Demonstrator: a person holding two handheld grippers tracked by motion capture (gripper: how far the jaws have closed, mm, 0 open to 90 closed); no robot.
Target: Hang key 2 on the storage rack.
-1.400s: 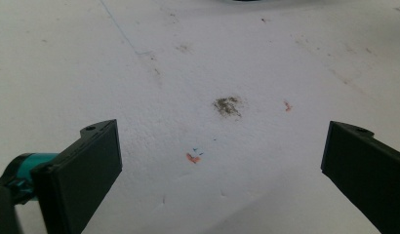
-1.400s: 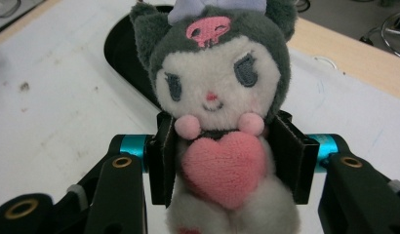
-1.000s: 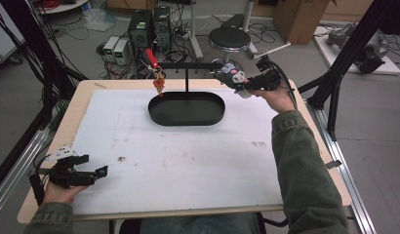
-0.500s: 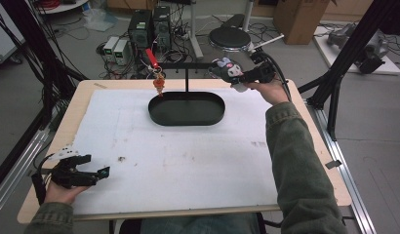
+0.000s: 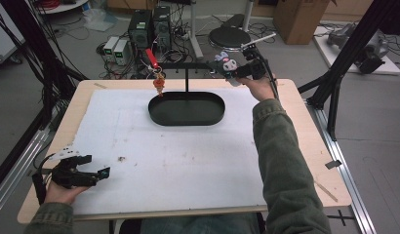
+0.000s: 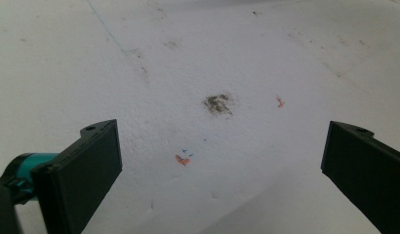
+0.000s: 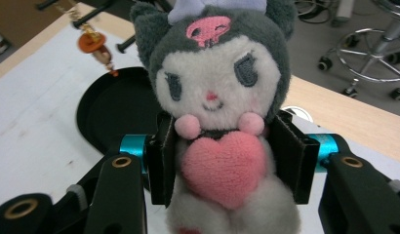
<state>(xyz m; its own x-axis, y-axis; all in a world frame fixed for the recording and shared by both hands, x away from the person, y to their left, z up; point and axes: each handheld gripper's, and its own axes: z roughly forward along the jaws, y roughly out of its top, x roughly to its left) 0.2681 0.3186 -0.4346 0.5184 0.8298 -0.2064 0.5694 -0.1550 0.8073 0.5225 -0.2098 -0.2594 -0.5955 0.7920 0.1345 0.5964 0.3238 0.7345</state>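
as right hand-held gripper pinching plush toy has moved up toward stand's crossbar — likely hanging it; left hand-held gripper spread, idle on desk.

Grey-white plush toy, pink heart; black tray.

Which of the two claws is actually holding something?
The right claw, up by the black stand: it squeezes a plush doll with a pink heart. The left claw gapes open over the bare white mat.
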